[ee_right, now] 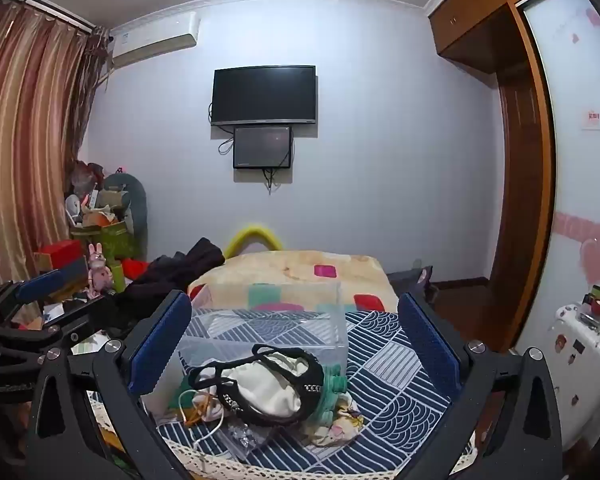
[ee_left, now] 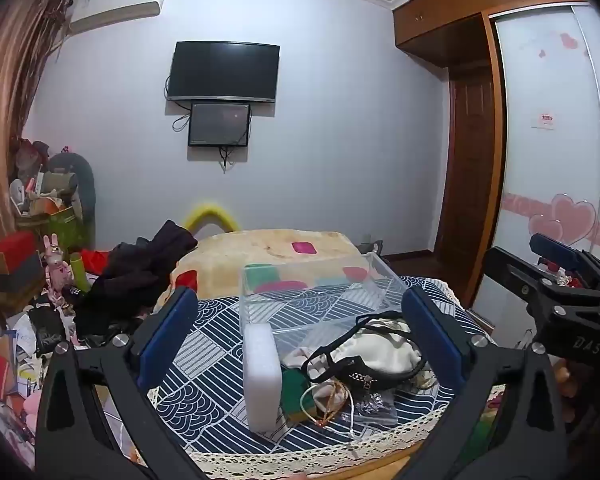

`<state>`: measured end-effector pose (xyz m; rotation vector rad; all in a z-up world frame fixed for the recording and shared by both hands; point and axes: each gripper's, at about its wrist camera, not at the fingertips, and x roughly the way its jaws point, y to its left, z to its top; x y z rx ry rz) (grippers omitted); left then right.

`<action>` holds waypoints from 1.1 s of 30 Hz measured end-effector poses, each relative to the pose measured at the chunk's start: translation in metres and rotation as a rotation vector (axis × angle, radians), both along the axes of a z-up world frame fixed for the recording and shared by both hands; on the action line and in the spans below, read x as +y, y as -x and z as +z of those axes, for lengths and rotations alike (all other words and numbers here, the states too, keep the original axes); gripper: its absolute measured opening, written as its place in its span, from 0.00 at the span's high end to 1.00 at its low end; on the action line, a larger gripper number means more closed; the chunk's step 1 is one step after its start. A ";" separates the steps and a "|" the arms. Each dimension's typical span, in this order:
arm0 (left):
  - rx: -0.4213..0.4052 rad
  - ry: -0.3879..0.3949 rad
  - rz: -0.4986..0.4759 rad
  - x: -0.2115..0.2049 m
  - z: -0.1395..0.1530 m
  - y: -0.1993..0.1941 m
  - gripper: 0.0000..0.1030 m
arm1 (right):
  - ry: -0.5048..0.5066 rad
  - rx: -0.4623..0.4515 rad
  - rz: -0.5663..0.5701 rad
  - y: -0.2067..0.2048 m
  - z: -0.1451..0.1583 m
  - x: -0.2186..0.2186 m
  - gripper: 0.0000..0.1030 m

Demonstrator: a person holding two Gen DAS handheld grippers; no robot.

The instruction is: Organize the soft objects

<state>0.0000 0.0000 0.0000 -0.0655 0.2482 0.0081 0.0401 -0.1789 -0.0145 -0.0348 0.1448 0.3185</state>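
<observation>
A small table covered by a blue-and-white patterned cloth (ee_left: 220, 344) with a lace edge stands before a bed. In the left wrist view the left gripper (ee_left: 304, 340) has its blue-padded jaws spread wide, released and empty, framing a heap of soft things on the cloth. At the centre of that view a white sponge block (ee_left: 261, 376) stands upright; just beside it at three o'clock lies a cream drawstring pouch (ee_left: 380, 350) tangled with a black strap (ee_left: 364, 374), and a green cloth (ee_left: 294, 394) peeks out at the sponge's lower right. A clear plastic box (ee_left: 312, 296) sits behind the heap at twelve o'clock. In the right wrist view the right gripper (ee_right: 296, 344) is likewise released, jaws wide apart above the same pouch (ee_right: 268, 388), with the box (ee_right: 268, 320) beyond it.
</observation>
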 end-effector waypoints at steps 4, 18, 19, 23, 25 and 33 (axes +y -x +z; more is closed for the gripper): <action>0.011 0.012 -0.012 0.001 0.000 -0.001 0.00 | 0.002 -0.001 -0.002 0.001 0.000 0.000 0.00; 0.000 0.015 -0.007 0.002 0.000 -0.002 0.00 | -0.002 -0.003 -0.002 0.003 0.002 0.000 0.00; -0.001 0.016 -0.006 0.002 0.000 -0.001 0.00 | -0.002 -0.002 -0.001 0.003 0.003 0.000 0.00; 0.001 0.016 -0.009 0.002 0.001 -0.001 0.00 | -0.005 -0.006 -0.003 0.004 0.003 0.000 0.00; 0.001 0.018 -0.009 0.002 0.001 -0.001 0.00 | -0.009 -0.005 0.001 0.006 0.004 -0.002 0.00; 0.001 0.026 -0.011 0.003 0.000 -0.001 0.00 | -0.010 -0.006 0.001 0.006 0.002 -0.001 0.00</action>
